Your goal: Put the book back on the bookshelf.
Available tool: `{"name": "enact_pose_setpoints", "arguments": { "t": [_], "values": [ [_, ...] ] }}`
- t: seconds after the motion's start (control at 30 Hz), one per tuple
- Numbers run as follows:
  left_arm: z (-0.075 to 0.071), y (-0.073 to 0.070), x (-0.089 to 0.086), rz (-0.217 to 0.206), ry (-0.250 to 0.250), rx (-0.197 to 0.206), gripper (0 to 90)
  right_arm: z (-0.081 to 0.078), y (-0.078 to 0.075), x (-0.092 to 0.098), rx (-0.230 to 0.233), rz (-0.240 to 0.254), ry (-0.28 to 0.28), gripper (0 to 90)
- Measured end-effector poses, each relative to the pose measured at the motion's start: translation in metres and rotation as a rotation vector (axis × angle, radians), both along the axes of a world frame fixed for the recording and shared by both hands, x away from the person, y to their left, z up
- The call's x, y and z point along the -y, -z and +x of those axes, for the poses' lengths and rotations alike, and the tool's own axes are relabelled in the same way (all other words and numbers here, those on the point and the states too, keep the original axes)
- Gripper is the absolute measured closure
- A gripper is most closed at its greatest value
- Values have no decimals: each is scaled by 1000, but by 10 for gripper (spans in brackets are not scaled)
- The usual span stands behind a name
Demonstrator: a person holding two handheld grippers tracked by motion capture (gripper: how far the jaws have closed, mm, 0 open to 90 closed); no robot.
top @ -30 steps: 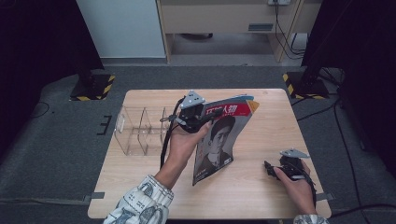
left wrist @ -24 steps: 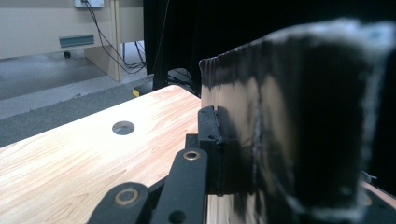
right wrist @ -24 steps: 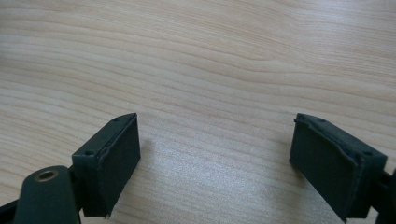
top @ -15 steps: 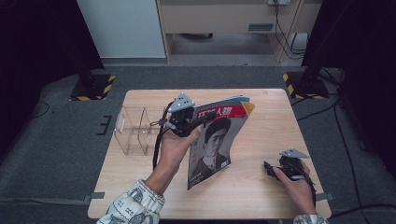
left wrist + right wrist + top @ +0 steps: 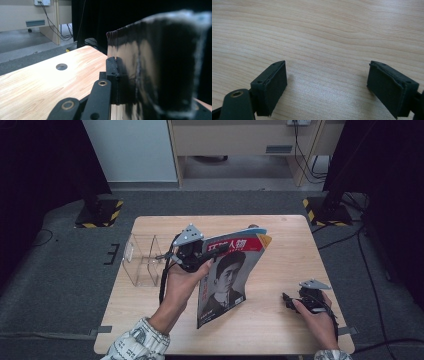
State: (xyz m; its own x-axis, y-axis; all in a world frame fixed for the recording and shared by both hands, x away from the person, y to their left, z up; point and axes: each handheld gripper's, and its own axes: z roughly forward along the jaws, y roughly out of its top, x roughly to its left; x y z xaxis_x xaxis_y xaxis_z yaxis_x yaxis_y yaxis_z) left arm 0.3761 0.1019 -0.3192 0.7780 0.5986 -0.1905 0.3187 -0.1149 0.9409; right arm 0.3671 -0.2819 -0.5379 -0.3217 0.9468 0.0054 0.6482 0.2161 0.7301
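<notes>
- Glossy magazine [image 5: 227, 275] with a red-banded cover hangs from the left tongs [image 5: 196, 254], pinched at its top corner near the spine; bottom corner looks to touch or hover just over the tabletop [image 5: 280, 250], can't tell which.
- In the left gripper view the left tongs [image 5: 117, 80] are pressed shut on the magazine [image 5: 155, 62], page edges bulging past the black pad.
- Change: compared with a second ago the left hand [image 5: 181, 282] and magazine have slid left, toward the clear acrylic rack [image 5: 142, 260]; the cover now stands steeper, more upright.
- Likely meaning: magazine is being carried over for slotting into the rack; lift done, insertion not yet started.
- Right tongs [image 5: 292, 301] rest low on the tabletop near the right front corner, spread wide, nothing between them; right gripper view shows the right tongs [image 5: 327, 85] with bare wood between the pads. No change from earlier frames.
- Edges: rack sits near the tabletop's left edge, just beside the left hand; little spare wood beyond it.
- Open room: wide bare wood between magazine and right hand [image 5: 315, 320], also along the far edge.
- Risk guess: floppy lower pages could snag a rack divider; needs a lift above the rim first.
</notes>
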Motion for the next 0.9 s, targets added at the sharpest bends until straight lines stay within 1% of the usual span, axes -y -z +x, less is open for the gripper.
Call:
{"name": "enact_pose_setpoints", "arguments": {
  "t": [0.27,0.5,0.7,0.9],
  "values": [
    [-9,0,-16,-11,-4,1,868,0,0,0,1,-1,-1,162],
    [-13,1,-29,-10,-13,7,868,0,0,0,1,-1,-1,162],
    [-16,5,-37,-9,-22,6,868,0,0,-1,2,-1,-3,161],
    [-20,4,-46,-13,-29,10,868,0,0,-1,3,1,1,161]
  ]
}}
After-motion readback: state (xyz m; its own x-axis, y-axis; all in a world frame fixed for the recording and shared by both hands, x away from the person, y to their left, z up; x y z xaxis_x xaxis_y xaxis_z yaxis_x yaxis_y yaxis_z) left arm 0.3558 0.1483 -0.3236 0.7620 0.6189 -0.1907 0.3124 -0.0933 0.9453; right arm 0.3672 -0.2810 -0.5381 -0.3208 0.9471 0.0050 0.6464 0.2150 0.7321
